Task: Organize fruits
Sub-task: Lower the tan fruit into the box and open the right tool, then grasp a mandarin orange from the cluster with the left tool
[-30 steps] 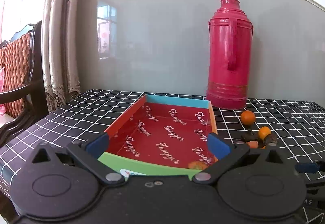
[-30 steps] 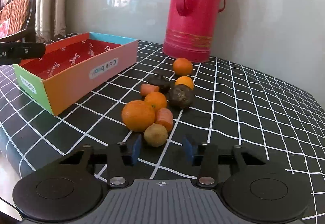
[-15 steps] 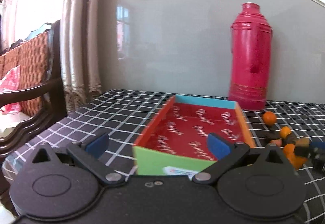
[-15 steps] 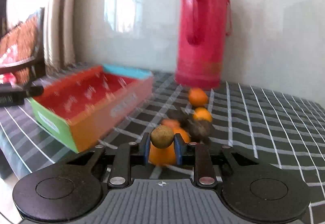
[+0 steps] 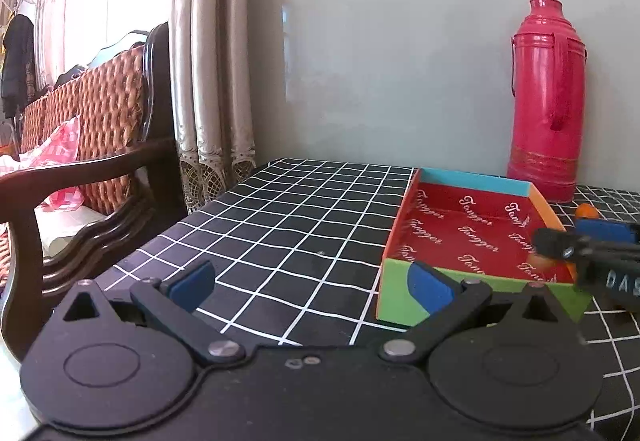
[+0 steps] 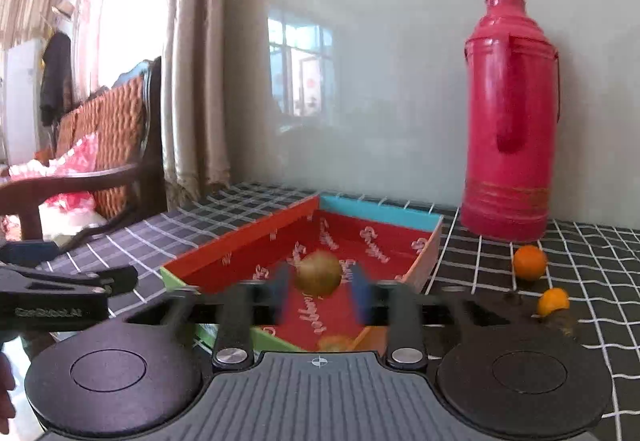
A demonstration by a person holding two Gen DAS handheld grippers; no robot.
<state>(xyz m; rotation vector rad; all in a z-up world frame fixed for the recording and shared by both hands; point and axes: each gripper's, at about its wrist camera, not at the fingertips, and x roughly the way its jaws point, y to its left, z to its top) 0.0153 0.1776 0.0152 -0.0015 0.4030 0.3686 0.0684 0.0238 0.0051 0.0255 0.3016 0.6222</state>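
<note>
- The small brownish-green fruit (image 6: 318, 273) sits between the blue pads of the right tool (image 6: 320, 295), above the red floor of the box (image 6: 380, 215). The jaws are opening, there is a gap on each side of the fruit, and the blur suggests it is being let go into the box.
- One orange fruit (image 6: 335, 343) already lies in the box, at its near corner, partly hidden behind the tool's body.
- So the sorting looks barely begun: one fruit in, a second apparently on its way in.
- Left on the bench to the right of the box, toward the far edge by the red flask (image 6: 510, 121): an orange (image 6: 529, 262), a smaller orange (image 6: 553, 301) and a dark fruit (image 6: 562, 321) beside it. More may lie out of view.
- The left tool (image 5: 312, 287) hovers wide, nothing between its pads, over the checked bench (image 5: 300, 225) just left of the box's near green wall.
</note>
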